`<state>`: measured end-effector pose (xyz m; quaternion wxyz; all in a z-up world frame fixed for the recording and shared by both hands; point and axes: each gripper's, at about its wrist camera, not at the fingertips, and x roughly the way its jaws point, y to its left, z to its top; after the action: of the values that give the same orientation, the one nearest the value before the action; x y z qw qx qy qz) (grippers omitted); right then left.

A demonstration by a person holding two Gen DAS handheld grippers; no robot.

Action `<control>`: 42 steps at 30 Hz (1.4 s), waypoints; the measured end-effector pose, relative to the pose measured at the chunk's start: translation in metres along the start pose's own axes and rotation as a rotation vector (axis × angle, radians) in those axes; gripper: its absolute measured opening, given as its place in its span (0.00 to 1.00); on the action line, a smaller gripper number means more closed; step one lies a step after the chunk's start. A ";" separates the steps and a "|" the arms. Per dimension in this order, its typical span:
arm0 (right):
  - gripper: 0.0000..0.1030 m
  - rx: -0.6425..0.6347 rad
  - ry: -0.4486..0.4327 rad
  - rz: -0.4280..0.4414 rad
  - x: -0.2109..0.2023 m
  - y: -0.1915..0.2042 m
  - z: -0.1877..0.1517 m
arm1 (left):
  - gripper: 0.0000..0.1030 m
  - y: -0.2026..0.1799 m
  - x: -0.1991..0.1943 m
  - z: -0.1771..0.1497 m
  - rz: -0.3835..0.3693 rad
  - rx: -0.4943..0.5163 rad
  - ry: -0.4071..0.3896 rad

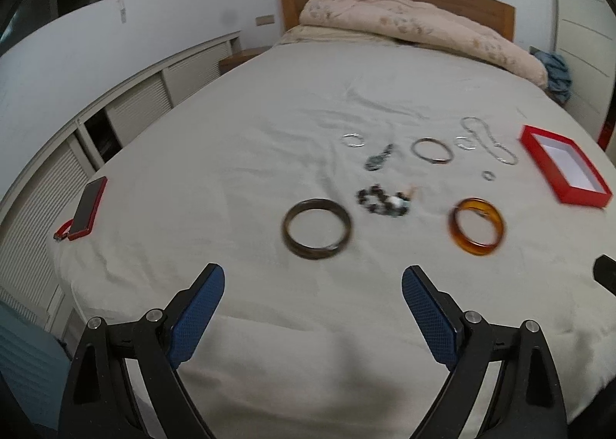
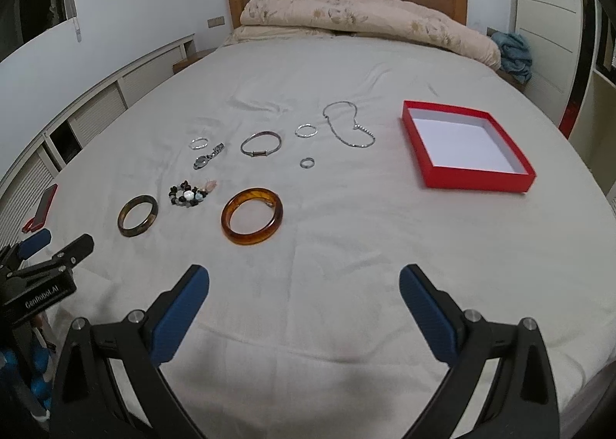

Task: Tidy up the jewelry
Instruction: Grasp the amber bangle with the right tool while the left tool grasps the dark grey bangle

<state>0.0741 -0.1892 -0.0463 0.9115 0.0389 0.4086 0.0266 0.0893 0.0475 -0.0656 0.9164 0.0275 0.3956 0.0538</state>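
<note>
Two handheld grippers are hovering over a bed (image 2: pixel 346 246) where a scatter of jewelry is waiting to be sorted. The left gripper (image 1: pixel 312 292) is standing with its claw spread wide and nothing between its blue textured pads; the right gripper (image 2: pixel 304 292) is likewise gaping and empty.

By the look of things the job is barely starting: the red box (image 2: pixel 423 166), a shallow cardboard tray with a white floor, is sitting empty at two o'clock in the right wrist view, and every piece is lying loose on the wrinkled pale sheet.

Nearest the right claw, at eleven o'clock, the amber bangle (image 2: pixel 252 221) is resting flat, glossy and translucent. Farther toward ten o'clock are lying the dark bangle (image 2: pixel 138 221), mottled brown, and the bead bracelet (image 2: pixel 188 194) of knobbly mixed stones. Beyond them, toward twelve o'clock, are spreading the watch (image 2: pixel 208 158), a thin metal bangle (image 2: pixel 261 144), two small silver hoops, a ring (image 2: pixel 307 163) and a fine chain necklace (image 2: pixel 348 123), looped loosely beside the box.
</note>
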 end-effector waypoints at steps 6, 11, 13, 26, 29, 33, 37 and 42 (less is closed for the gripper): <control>0.91 0.006 0.037 0.026 0.034 0.006 0.011 | 0.83 0.021 0.041 0.013 0.051 -0.016 0.030; 0.77 0.006 0.078 0.058 0.068 0.012 0.022 | 0.80 0.037 0.079 0.023 0.067 -0.026 0.067; 0.65 0.008 0.096 0.071 0.082 0.014 0.026 | 0.77 0.042 0.093 0.028 0.057 -0.029 0.085; 0.27 0.001 0.215 0.108 0.158 0.028 0.040 | 0.53 0.050 0.147 0.029 -0.050 -0.044 0.230; 0.22 -0.015 0.229 0.093 0.165 0.029 0.036 | 0.49 0.047 0.149 0.028 -0.055 -0.026 0.233; 0.09 -0.047 0.226 0.085 0.168 0.031 0.036 | 0.31 0.040 0.146 0.030 -0.077 0.027 0.220; 0.09 -0.069 0.221 0.088 0.166 0.032 0.042 | 0.10 0.032 0.142 0.030 -0.092 0.063 0.212; 0.09 -0.079 0.185 0.099 0.152 0.033 0.054 | 0.09 0.041 0.129 0.031 -0.096 0.018 0.209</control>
<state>0.2151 -0.1465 -0.1202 0.8683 0.0206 0.4871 0.0912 0.1969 0.1035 -0.1333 0.8713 0.0109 0.4905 0.0088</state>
